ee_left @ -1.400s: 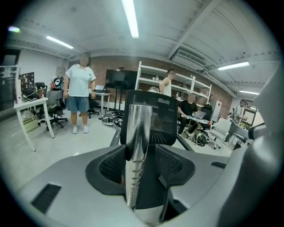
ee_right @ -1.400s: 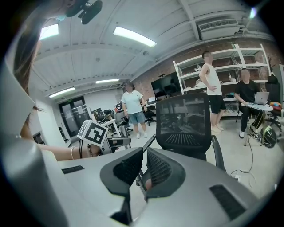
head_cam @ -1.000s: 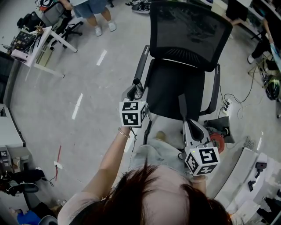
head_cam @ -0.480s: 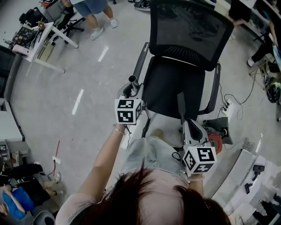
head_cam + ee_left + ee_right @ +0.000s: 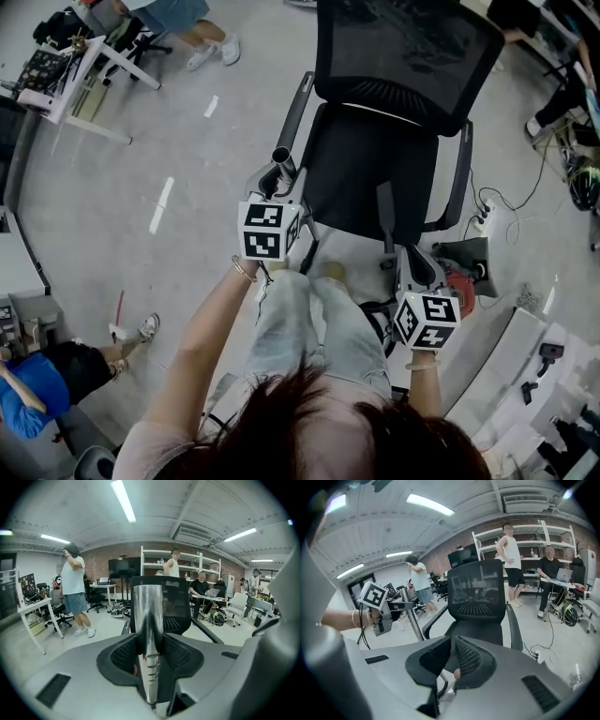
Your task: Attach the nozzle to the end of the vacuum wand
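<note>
Left gripper [image 5: 149,644] was clamped on the metal wand [image 5: 148,603], its open end raised beside the office chair [image 5: 375,187]. Right gripper [image 5: 452,658] was clenched and empty. No nozzle was visible; attachment judged not yet begun.

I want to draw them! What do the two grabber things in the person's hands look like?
The left gripper and right gripper have smooth grey shells with black ribbed pads. Each carries a white cube printed with black square markers. The person wears a thin bracelet on the left wrist and a pale short-sleeved top.
</note>
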### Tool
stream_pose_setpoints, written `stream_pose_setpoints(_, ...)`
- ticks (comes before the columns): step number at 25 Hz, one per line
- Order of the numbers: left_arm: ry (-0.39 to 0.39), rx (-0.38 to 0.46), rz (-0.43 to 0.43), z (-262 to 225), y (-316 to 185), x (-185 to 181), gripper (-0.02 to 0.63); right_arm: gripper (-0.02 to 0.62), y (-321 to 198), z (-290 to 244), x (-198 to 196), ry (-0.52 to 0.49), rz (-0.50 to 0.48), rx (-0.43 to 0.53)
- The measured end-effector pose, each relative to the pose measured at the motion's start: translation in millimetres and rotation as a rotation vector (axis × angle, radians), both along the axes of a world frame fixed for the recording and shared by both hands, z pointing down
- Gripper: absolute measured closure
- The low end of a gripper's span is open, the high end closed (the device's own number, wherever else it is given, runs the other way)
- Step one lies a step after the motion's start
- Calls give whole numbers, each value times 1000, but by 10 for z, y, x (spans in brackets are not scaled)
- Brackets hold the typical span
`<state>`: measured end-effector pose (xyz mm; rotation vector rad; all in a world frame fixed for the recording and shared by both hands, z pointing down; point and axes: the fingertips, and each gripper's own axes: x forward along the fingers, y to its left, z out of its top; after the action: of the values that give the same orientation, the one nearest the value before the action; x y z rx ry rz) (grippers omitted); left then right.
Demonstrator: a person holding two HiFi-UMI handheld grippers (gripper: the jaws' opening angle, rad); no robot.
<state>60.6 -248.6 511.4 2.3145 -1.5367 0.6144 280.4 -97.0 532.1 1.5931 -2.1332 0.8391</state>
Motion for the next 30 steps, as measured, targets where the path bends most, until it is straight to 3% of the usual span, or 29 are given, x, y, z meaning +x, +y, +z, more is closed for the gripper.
stream_pose_setpoints(11,13,4,40,49,-39,17,446,570,-5,729,145,75,-12,-78)
stream_pose_setpoints(30,50,62,74,168,-115,32,446,569,45,2599,327,131,-99,-341)
